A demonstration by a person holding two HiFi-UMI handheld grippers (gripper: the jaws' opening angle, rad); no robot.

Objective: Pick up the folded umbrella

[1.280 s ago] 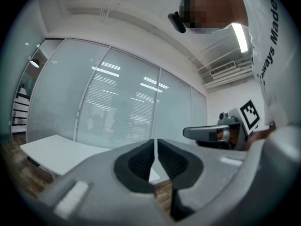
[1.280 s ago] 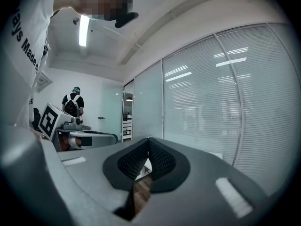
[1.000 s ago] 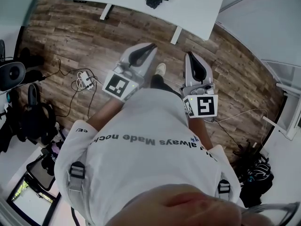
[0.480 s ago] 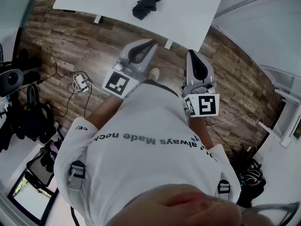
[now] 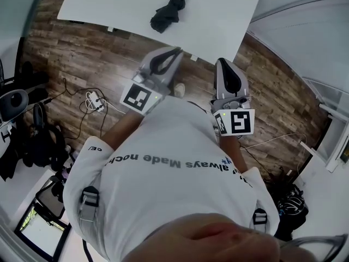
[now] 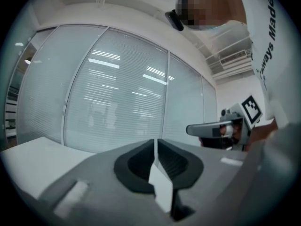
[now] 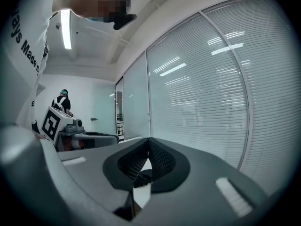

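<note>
The folded black umbrella [image 5: 166,12] lies on the white table [image 5: 109,7], near the middle of its top. Both grippers are held level in front of the person's chest, short of the table's near edge and apart from the umbrella. The left gripper [image 5: 175,51] has its jaws closed tip to tip with nothing between them, as the left gripper view [image 6: 154,143] also shows. To its right, the right gripper [image 5: 221,63] likewise has its tips meeting and holds nothing [image 7: 149,141]. Each gripper view shows mostly glass wall, not the umbrella clearly.
Wood floor [image 5: 82,53] lies between the person and the table. A power strip with cables [image 5: 95,98] sits on the floor at left, dark bags [image 5: 38,138] beyond it, and another black bag [image 5: 289,206] at lower right. A glass wall with blinds [image 6: 117,98] stands ahead.
The table and umbrella have slid lower in the head view and show more fully, as the person has walked toward them. Both grippers keep their pose and stay shut.
</note>
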